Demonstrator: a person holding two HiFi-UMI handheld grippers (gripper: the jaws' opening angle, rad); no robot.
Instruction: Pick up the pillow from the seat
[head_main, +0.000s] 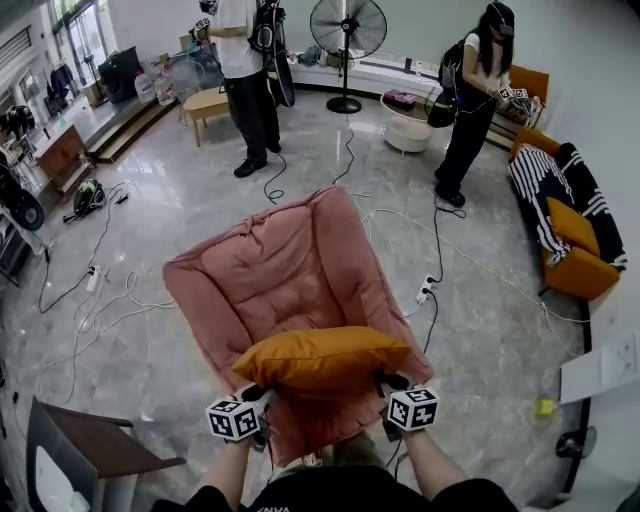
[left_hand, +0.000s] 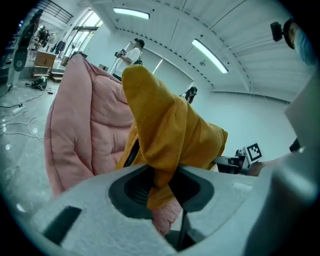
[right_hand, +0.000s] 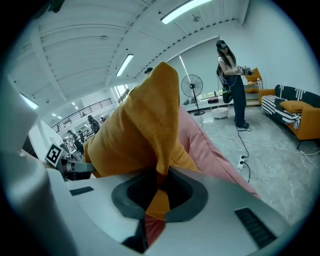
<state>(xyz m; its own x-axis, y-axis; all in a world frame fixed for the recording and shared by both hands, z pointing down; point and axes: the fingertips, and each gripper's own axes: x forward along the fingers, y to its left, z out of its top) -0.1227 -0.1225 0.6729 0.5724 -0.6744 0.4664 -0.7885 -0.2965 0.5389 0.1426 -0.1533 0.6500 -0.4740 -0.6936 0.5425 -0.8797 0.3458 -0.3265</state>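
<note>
- **Head view, pillow:** the orange pillow (head_main: 320, 357) is seen lying crosswise at the front edge of the pink seat (head_main: 285, 270), with its long side running along that edge.
- **Head view, grippers:** the left gripper (head_main: 250, 395) is set at the pillow's left end and the right gripper (head_main: 393, 383) at its right end, so both ends are covered.
- **Head view, lift:** it can't really be told from up here whether the pillow is clear of the cushion. It looks to be resting on it or just barely over it.
- **Left gripper view, grip:** a fold of the pillow (left_hand: 165, 125) is pinched between the jaws of the left gripper (left_hand: 161, 186). The pads are pressed right onto the cloth, and the bulk of the pillow is bunched up above them.
- **Left gripper view, seat:** the padded back of the seat (left_hand: 80, 125) is seen just behind the pillow, touching it or very nearly.
- **Right gripper view, grip:** same deal here. The right gripper (right_hand: 159, 190) is clamped on a corner of the pillow (right_hand: 140, 125), and the fabric is squeezed thin between the jaws.
- **Right gripper view, seat:** the seat (right_hand: 215, 150) is seen beside and below the pillow.
- **Done so far:** the reach and the grasp are judged finished on both sides.
- **Left to do:** the pillow needs to be raised well clear of the seat, and that part isn't shown as done yet.
</note>
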